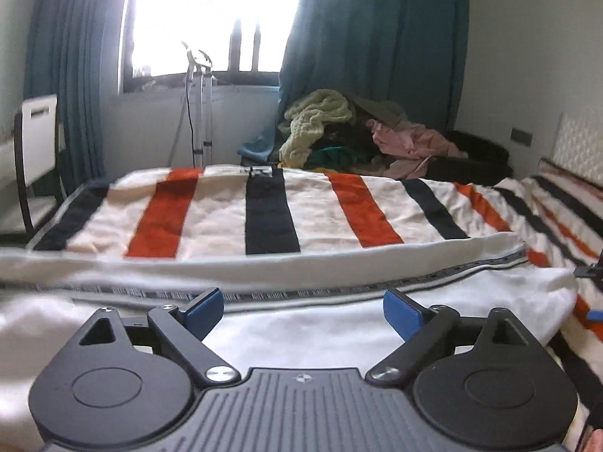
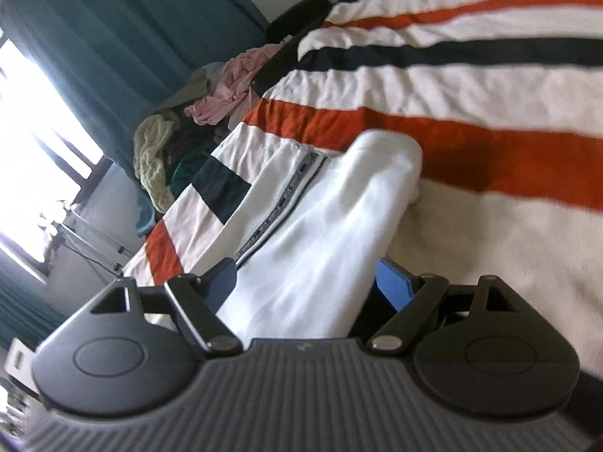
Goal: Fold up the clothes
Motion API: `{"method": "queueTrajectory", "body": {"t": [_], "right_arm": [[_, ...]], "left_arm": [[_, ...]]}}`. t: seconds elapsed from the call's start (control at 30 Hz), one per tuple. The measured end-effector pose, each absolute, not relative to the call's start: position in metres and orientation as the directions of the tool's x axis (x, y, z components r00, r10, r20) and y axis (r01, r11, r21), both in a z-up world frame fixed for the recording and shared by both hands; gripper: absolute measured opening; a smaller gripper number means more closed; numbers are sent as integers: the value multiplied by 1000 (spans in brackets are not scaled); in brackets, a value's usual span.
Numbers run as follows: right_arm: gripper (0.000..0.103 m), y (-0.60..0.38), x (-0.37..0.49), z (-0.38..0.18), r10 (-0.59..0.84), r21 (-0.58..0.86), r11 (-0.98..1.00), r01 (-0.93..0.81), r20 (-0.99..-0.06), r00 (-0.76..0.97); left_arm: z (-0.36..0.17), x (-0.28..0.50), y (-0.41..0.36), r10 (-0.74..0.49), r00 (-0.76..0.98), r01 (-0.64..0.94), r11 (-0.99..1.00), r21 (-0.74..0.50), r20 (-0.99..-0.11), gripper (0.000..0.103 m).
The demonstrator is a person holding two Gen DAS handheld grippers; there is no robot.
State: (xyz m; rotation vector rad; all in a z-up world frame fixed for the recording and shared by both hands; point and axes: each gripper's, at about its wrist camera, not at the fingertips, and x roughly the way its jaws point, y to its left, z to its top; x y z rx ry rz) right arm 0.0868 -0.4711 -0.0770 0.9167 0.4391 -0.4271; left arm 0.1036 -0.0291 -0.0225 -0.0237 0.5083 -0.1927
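White garment [image 1: 339,324]: spread on the striped bed [image 1: 264,218].
Left gripper [image 1: 303,310]: jaws apart above it.
Right gripper [image 2: 307,282]: jaws apart around garment fold.
Clothes pile [image 1: 339,132]: beyond bed.

The garment [image 1: 301,324] lies across the near part of the bed cover [image 1: 226,214], directly before the left gripper [image 1: 303,310]. Behind the bed's far edge sits a clothes pile [image 1: 339,132], with a stand [image 1: 198,113] to its left and a chair [image 1: 35,158] further left.
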Motion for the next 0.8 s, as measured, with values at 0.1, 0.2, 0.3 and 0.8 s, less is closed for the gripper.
{"method": "queueTrajectory", "body": {"t": [0.1,0.2,0.3,0.8], "right_arm": [[84,-482,81,-97,-114,753,409,516,-519,847],[84,-489,82,-120,-50,829,262,494,-500,865],[84,-496,87,-134,-14,858,171,485,-490,871],[84,-568,123,-180,118,918,48,393,-396,911]], "left_arm": [[-37,105,-28,-173,845,160,985,-68,-505,93],[-50,106,-28,-140,835,144,989,-34,-532,93],[-66,111,-27,-90,813,101,995,-13,-576,93],[-86,122,-40,-48,775,82,996,25,-631,93]]}}
